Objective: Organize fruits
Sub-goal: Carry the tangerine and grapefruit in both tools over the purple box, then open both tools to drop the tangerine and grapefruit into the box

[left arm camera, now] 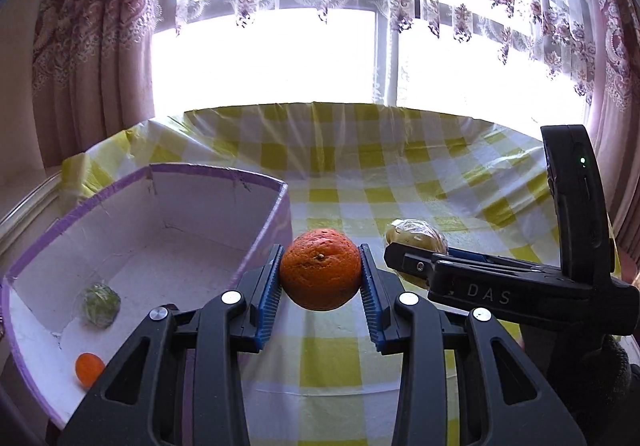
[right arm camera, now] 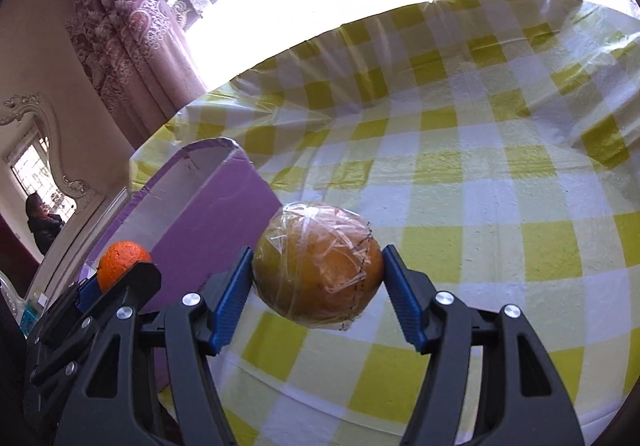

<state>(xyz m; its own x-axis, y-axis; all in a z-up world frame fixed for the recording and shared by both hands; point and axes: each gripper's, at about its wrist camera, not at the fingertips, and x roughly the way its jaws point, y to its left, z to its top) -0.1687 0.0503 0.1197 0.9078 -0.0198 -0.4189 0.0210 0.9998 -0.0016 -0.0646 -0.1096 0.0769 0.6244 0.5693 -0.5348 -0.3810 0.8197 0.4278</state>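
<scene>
Currently both grippers are loaded. Left gripper (left arm camera: 321,278) is clamped on an orange (left arm camera: 320,269), blue pads pressing its two sides, fruit lifted above the surface (left arm camera: 360,182), just right of the box's near wall. Right gripper (right arm camera: 318,278) is clamped on a plastic-wrapped fruit (right arm camera: 318,265), yellowish-orange under the film, also off the checked yellow-white cloth. From the left wrist view the right gripper comes in from the right, wrapped fruit partly hidden behind its finger. From the right wrist view the left gripper and its orange (right arm camera: 123,260) sit at lower left, in front of the box's purple outer wall.

Purple box (left arm camera: 224,172), white inside, sits on the left side of the surface. Inside it: a green wrapped fruit (left arm camera: 101,305) on the floor near the close end, and a small orange fruit (left arm camera: 89,368) nearer the corner, apart from the green one. Curtains (left arm camera: 92,26) and bright window behind the surface. Mirror (right arm camera: 40,166) on the wall at far left.
</scene>
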